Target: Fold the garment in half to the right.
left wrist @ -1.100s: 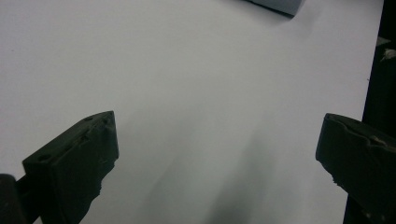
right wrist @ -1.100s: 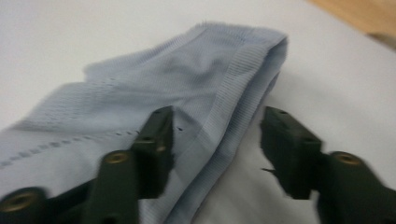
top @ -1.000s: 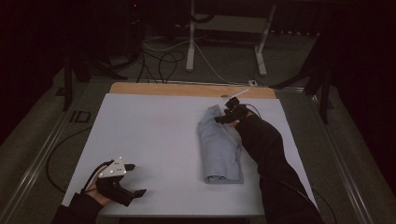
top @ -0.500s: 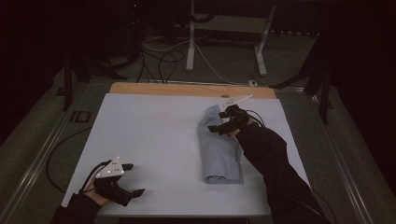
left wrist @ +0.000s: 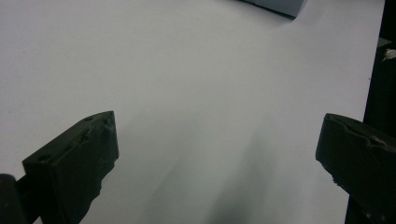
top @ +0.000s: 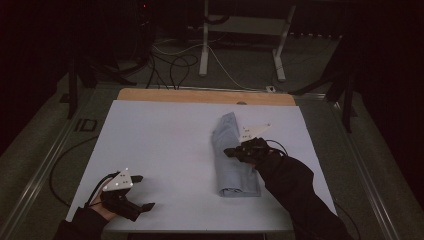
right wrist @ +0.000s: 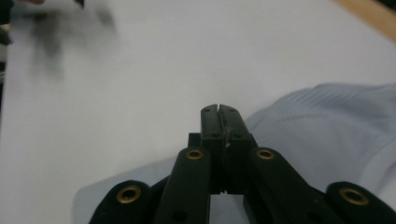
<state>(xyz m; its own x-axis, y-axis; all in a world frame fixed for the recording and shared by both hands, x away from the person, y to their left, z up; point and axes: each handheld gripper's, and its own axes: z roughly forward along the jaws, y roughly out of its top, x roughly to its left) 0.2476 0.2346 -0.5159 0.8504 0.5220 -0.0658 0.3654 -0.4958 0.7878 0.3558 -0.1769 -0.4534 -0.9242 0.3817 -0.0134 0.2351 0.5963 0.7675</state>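
Right gripper (top: pixel 232 151), jaws pressed together with nothing seen between them, sits over the left edge of the folded pale-blue cloth (top: pixel 235 167), which lies right of centre on the bench (top: pixel 165 140). Left gripper (top: pixel 142 192), jaws spread wide and empty, waits near the front-left corner. Smoothing likely works best with light, flat strokes along the fold.

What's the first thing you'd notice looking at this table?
A folded pale blue cloth lies right of centre on the white table. The right gripper hovers over it, jaws shut. The left gripper waits wide open near the front left corner.
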